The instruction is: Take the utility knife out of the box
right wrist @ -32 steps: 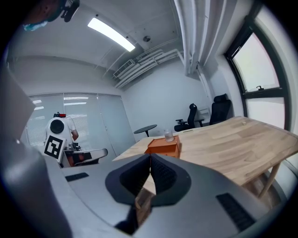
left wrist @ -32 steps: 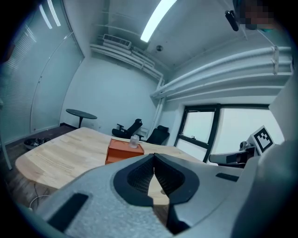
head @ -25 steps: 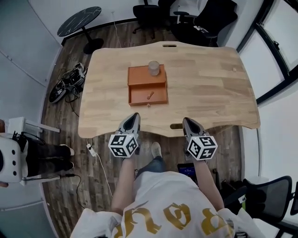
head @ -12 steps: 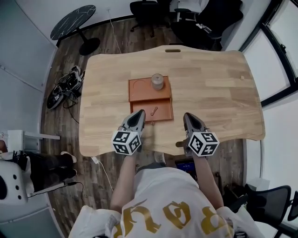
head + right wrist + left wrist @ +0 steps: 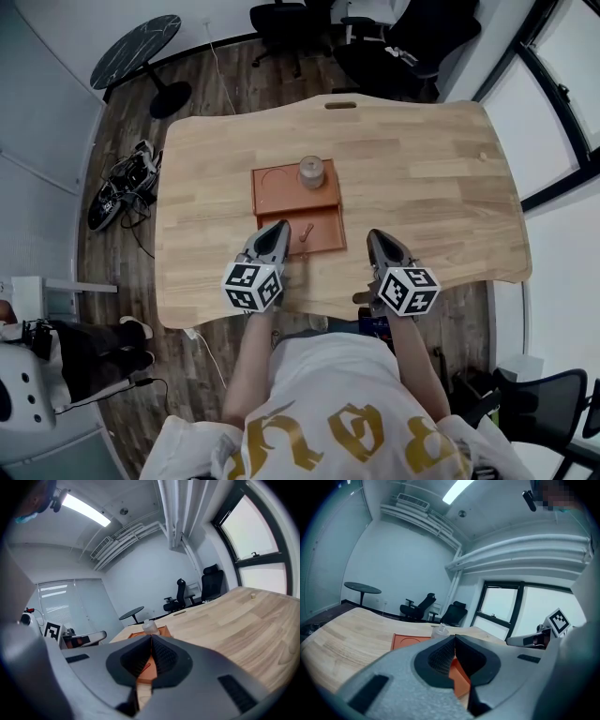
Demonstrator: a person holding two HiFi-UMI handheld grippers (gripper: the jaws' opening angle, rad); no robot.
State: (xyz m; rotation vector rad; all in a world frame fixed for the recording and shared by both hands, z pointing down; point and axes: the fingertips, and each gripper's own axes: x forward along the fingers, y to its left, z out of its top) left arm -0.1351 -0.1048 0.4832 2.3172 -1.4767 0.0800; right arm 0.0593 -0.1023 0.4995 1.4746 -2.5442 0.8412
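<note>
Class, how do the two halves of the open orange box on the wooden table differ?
The far half has a round groove, the near half none. The far half carries a clear jar; the near half holds a small brown knife. Both are orange, equally wide.

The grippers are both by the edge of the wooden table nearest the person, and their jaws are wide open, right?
Not quite. The left gripper and the right gripper are both by the edge of the wooden table nearest the person, but their jaws are shut, pressed together with nothing between them. The left gripper view and the right gripper view show this.
</note>
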